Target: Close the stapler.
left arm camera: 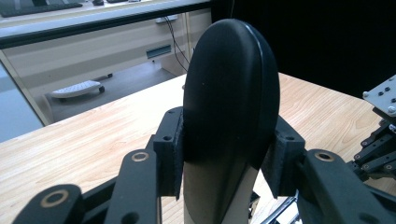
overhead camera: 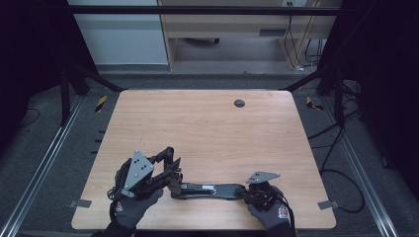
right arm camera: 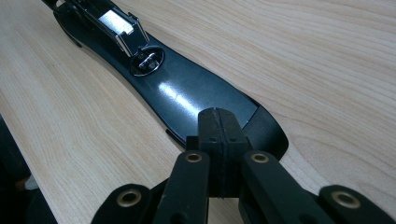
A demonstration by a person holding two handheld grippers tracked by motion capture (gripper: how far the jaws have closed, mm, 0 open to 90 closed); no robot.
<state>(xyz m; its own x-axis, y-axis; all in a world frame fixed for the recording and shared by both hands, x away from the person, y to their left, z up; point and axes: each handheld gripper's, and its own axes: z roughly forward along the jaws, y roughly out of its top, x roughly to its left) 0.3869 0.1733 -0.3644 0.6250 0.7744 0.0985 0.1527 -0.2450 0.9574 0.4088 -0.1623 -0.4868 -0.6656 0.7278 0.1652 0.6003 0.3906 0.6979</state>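
Note:
A long black stapler (overhead camera: pixel 207 190) lies opened out flat near the table's front edge, with its metal staple channel (right arm camera: pixel 119 25) facing up. My left gripper (overhead camera: pixel 172 174) grips the stapler's rounded black cover (left arm camera: pixel 229 93), and its pads (left arm camera: pixel 170 154) press on both sides of it. My right gripper (overhead camera: pixel 248 190) is shut with its pads together and nothing between them. Its tips (right arm camera: pixel 219 126) rest on top of the flat base end of the stapler (right arm camera: pixel 187 93). Gloved hands hold both grippers.
The wooden table (overhead camera: pixel 197 128) has a round black grommet (overhead camera: pixel 239 103) near its far edge. Black frame bars and cables (overhead camera: pixel 336 148) stand around it. A keyboard (left arm camera: pixel 77 87) lies on the floor beyond the table. The right gripper's plate (left arm camera: pixel 383 95) shows close by in the left gripper view.

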